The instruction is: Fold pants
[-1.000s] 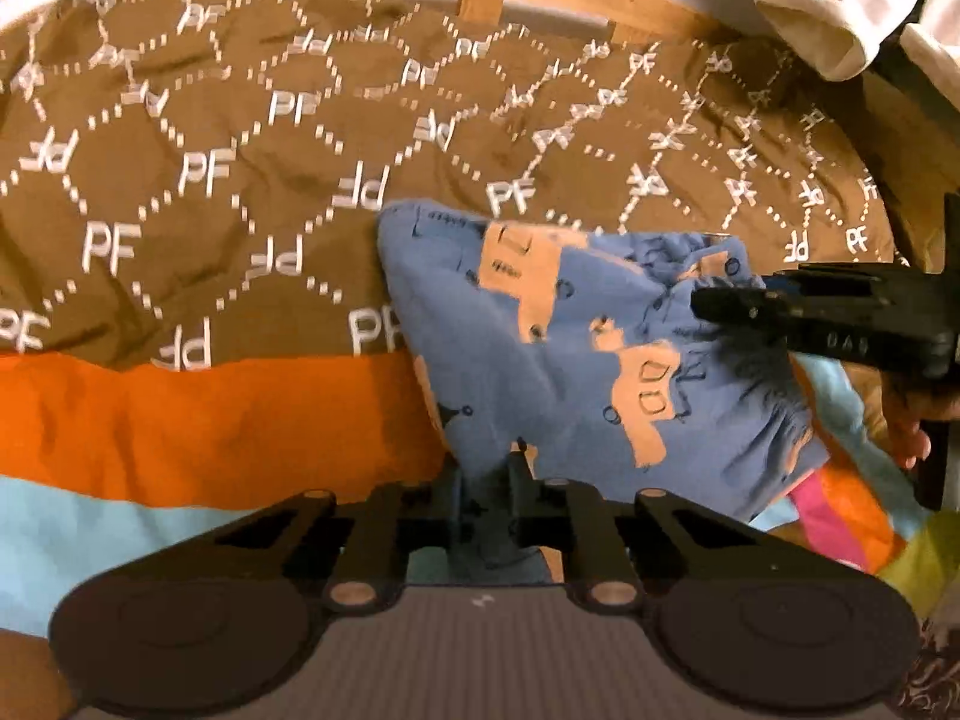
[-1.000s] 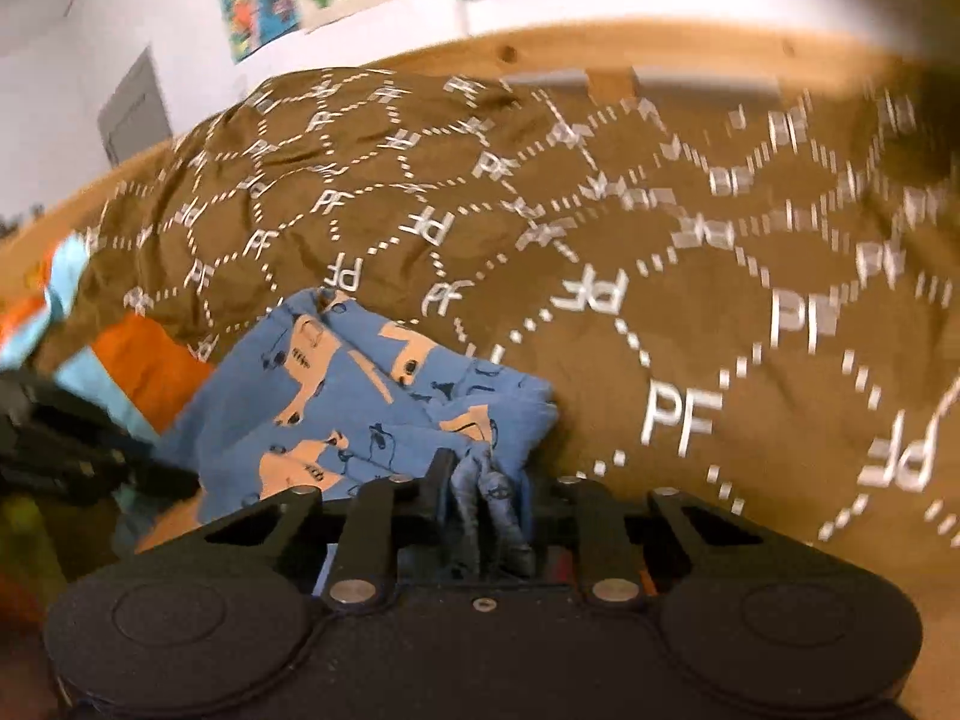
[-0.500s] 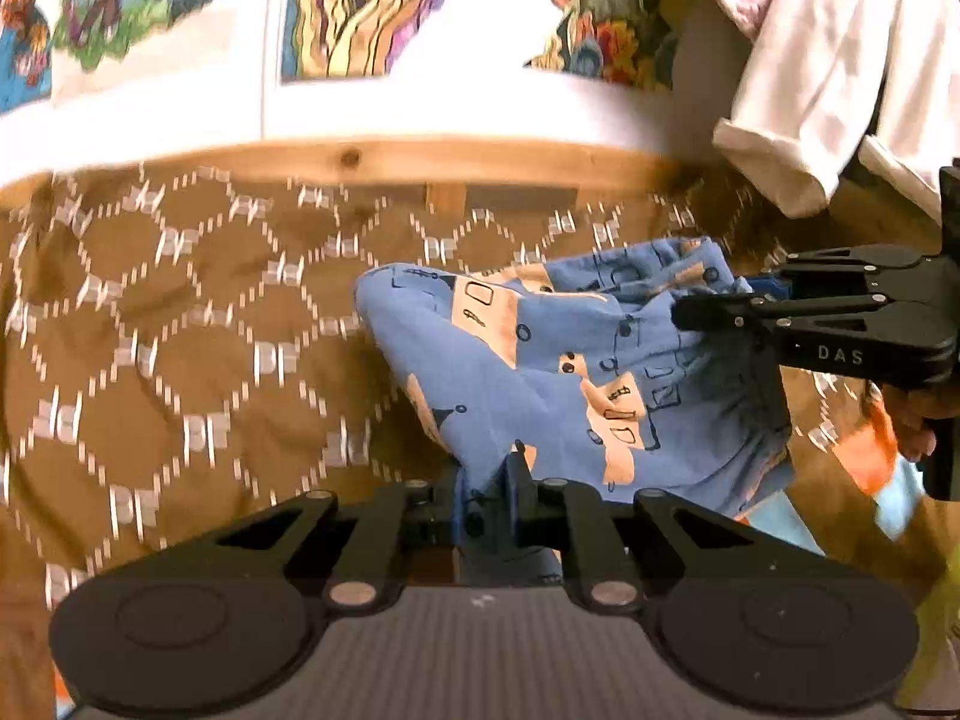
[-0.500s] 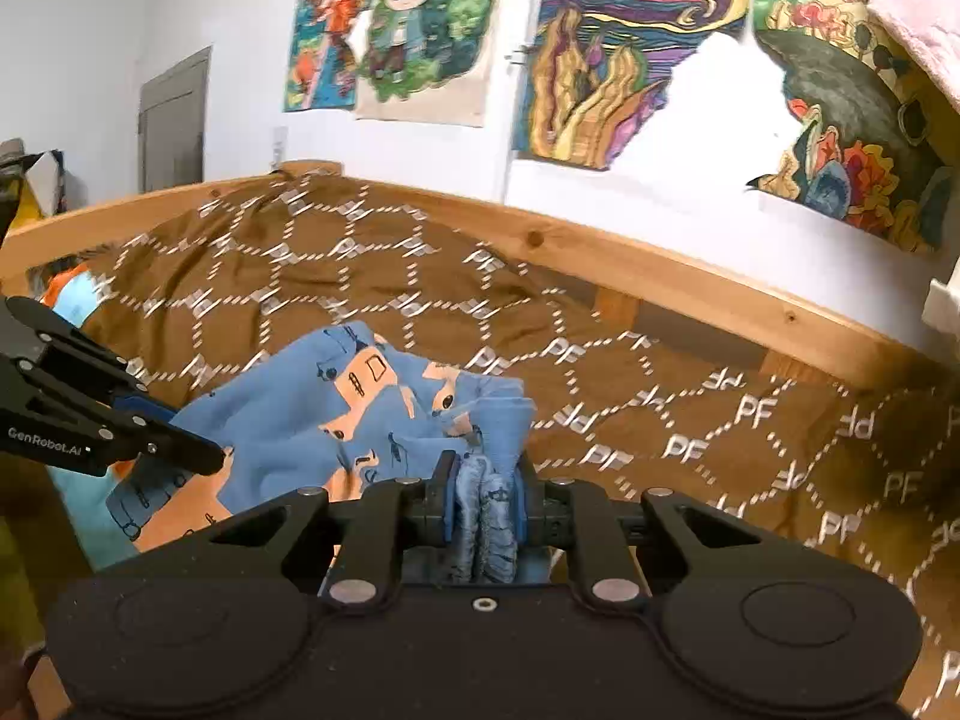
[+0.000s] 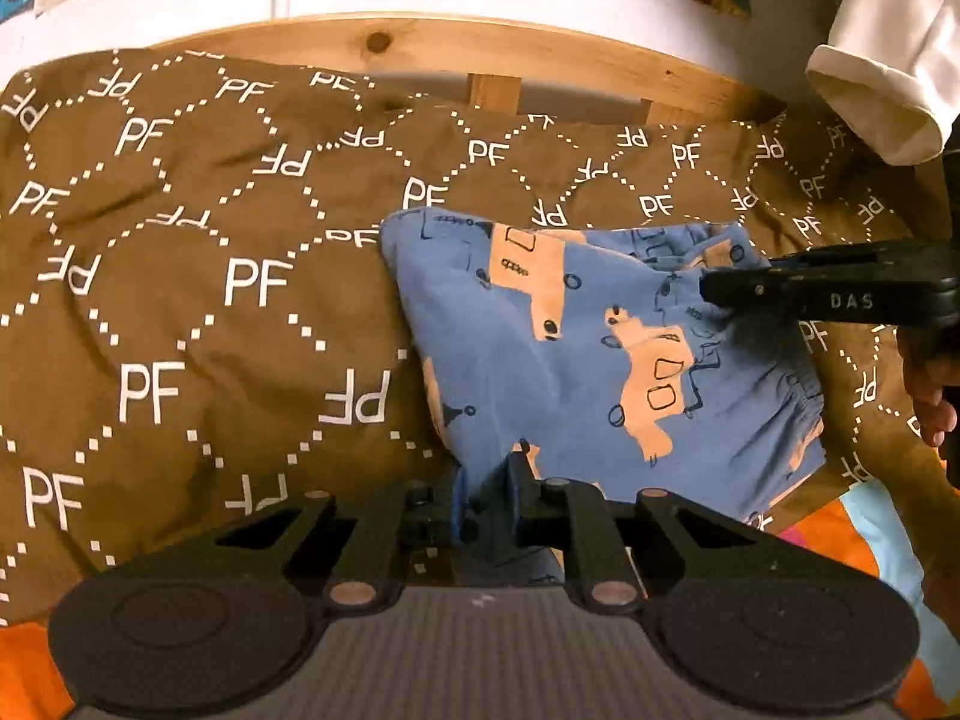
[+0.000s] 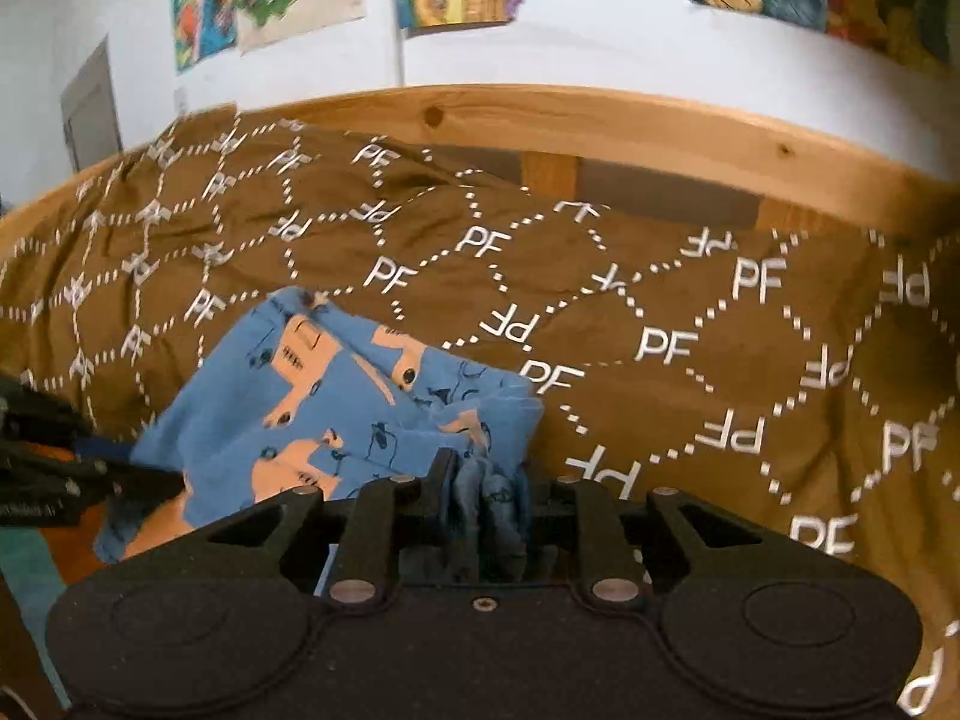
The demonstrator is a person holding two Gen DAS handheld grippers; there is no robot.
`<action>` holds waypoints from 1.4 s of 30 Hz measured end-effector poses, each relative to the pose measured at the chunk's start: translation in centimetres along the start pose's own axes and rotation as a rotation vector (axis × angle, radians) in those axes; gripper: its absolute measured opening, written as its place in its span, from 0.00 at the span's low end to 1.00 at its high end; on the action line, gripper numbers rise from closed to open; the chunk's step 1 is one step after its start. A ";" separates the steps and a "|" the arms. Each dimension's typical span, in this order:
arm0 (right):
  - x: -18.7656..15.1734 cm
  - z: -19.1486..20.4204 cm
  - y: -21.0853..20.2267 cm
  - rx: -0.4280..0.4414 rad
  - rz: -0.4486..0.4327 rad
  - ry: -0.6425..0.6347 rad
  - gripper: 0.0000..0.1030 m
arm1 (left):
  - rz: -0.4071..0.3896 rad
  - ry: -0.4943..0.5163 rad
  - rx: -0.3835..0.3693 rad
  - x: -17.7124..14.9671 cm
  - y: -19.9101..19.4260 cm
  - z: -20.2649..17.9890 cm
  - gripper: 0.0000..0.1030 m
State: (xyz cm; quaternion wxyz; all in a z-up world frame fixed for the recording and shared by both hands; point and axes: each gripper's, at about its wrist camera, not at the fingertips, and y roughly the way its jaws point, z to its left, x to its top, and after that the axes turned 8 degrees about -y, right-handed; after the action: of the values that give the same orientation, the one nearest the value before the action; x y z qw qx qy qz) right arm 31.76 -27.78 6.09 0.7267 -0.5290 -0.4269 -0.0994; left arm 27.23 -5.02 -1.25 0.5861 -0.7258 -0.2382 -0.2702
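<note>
The small blue cotton pants printed with orange trucks (image 5: 600,360) hang folded between the two grippers, over a brown quilted bedspread with white "PF" lettering (image 5: 180,300). The left gripper (image 5: 486,498) is clamped on the near left corner of the fabric, with blue cloth bunched between its pads. The right gripper (image 6: 483,498) has a thick wad of the gathered waistband between its jaws, and those jaws are opening; the cloth fills the gap, so I judge the pads to be pressing on it at this instant.

From the left wrist view the pants spread away to the right and far side of the jaws, with the elastic waistband at the right, where the right gripper reaches in from that edge. From the right wrist view the pants stretch to the left, towards the left gripper (image 6: 120,480). So the folded bundle's long axis runs from one gripper to the other, each holding one end, neither nearer than the other. Beyond it stands the pale wooden bed rail (image 6: 600,120).

The coming move, I judge, is to lay the bundle flat on the bedspread.
</note>
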 end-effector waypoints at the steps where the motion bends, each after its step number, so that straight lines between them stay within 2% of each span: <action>1: -0.2 -0.3 0.0 0.008 -0.007 0.024 0.23 | 0.002 -0.002 -0.001 0.1 -0.1 0.0 0.17; 5: -0.3 0.0 -0.3 -0.007 -0.014 -0.011 0.28 | 0.012 0.007 0.009 0.5 -0.4 -0.2 0.18; 7: -0.2 0.1 -0.4 -0.019 -0.020 -0.018 0.30 | 0.013 0.010 0.017 0.5 -0.5 -0.2 0.22; 11: 0.0 0.2 -1.1 -0.061 -0.038 -0.023 0.54 | 0.007 0.002 0.027 0.8 -1.1 -0.2 0.31; 12: 0.0 0.0 -1.3 -0.065 -0.045 -0.023 0.58 | 0.001 0.001 0.028 0.9 -1.4 -0.2 0.34; 14: 0.0 -0.1 -1.9 -0.076 -0.060 -0.015 0.62 | -0.025 -0.015 0.036 1.2 -2.2 0.0 0.67; 18: -0.1 0.8 -3.9 -0.108 -0.112 -0.022 0.81 | -0.085 -0.055 0.035 1.7 -4.3 0.4 0.82; 20: -0.4 1.7 -5.1 -0.124 -0.146 -0.030 0.88 | -0.111 -0.075 0.048 1.9 -5.4 0.5 0.92; 22: -0.8 2.7 -6.2 -0.138 -0.181 -0.033 0.94 | -0.145 -0.091 0.056 2.0 -6.5 0.6 0.98; 26: -1.2 4.5 -8.3 -0.164 -0.253 -0.027 0.99 | -0.208 -0.105 0.074 2.1 -8.6 0.5 1.00; 32: -1.4 7.2 -10.8 -0.172 -0.344 0.003 0.99 | -0.266 -0.084 0.115 1.2 -10.8 -0.5 1.00; 35: -2.2 8.2 -11.7 -0.163 -0.372 0.021 0.99 | -0.282 -0.071 0.115 0.1 -11.6 -0.7 1.00; 42: -5.3 10.3 -13.2 -0.222 -0.391 0.076 0.99 | -0.309 -0.083 0.145 -2.6 -13.2 -0.8 1.00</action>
State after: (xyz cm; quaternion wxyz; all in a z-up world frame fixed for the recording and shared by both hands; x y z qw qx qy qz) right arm 15.32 -26.16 12.02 0.6465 -0.5086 -0.4800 -0.3048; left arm 16.46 -3.22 6.66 0.5781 -0.6467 -0.3901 -0.3089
